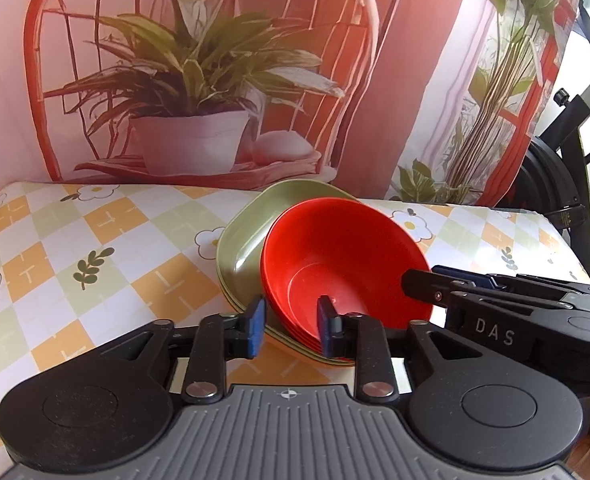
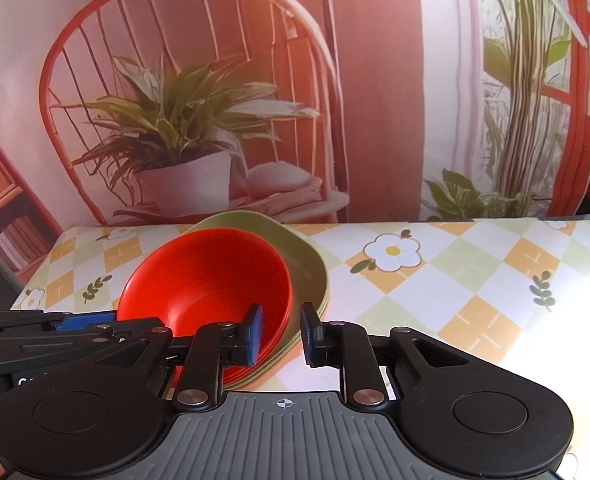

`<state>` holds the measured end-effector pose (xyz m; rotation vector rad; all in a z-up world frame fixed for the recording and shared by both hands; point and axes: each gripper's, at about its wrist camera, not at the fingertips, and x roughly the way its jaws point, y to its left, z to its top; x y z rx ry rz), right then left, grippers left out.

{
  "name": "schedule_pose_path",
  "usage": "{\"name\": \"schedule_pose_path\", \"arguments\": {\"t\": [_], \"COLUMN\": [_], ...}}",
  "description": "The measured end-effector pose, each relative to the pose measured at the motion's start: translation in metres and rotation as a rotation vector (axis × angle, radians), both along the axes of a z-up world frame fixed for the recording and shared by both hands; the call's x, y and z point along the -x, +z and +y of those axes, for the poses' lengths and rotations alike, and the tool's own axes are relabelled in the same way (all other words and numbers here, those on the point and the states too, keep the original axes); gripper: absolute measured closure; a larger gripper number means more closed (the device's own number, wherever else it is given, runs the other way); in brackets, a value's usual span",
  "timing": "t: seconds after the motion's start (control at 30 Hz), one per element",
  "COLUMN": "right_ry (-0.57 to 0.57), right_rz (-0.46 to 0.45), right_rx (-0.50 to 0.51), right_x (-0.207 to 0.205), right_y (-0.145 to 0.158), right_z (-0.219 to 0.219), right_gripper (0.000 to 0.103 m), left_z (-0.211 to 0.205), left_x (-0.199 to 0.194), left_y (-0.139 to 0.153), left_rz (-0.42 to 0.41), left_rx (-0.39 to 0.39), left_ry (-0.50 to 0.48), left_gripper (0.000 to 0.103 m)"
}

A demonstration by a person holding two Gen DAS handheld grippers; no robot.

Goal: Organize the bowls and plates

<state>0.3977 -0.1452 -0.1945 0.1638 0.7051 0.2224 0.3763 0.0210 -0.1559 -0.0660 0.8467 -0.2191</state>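
Left to right: the left gripper [image 1: 290, 322], jaws released and straddling the near rim of the stacked red bowls [image 1: 347, 256]; the bowls nest inside a stack of green plates [image 1: 241, 248] near the middle of the checked tabletop [image 1: 95, 248]; the right gripper [image 2: 282, 330], jaws likewise released, flanks the stack's near right edge, grasping nothing. The stacking appears largely done. Judged step: final settling or squaring of the pile. The next move calls for either a clean withdrawal or a gentle rim grip without tipping the bowls.
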Motion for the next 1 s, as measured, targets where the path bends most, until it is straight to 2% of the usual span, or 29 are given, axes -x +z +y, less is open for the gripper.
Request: {"name": "schedule_pose_path", "arguments": {"t": [0.23, 0.3, 0.67, 1.0], "right_ry": [-0.008, -0.01, -0.039, -0.065], "right_rz": [-0.029, -0.039, -0.095, -0.149], "right_rx": [0.002, 0.003, 0.004, 0.023], "right_x": [0.018, 0.024, 0.074, 0.131], "right_y": [0.016, 0.021, 0.051, 0.083], "right_z": [-0.008, -0.011, -0.032, -0.047], "right_gripper": [0.083, 0.083, 0.079, 0.069], "left_z": [-0.001, -0.001, 0.002, 0.01], "left_x": [0.015, 0.022, 0.067, 0.124], "left_y": [0.019, 0.024, 0.063, 0.104], "left_rz": [-0.041, -0.05, -0.123, -0.192], "left_rx": [-0.019, -0.026, -0.079, -0.077], "left_ry": [-0.002, 0.0, -0.001, 0.033], "left_gripper": [0.069, 0.066, 0.061, 0.042]}}
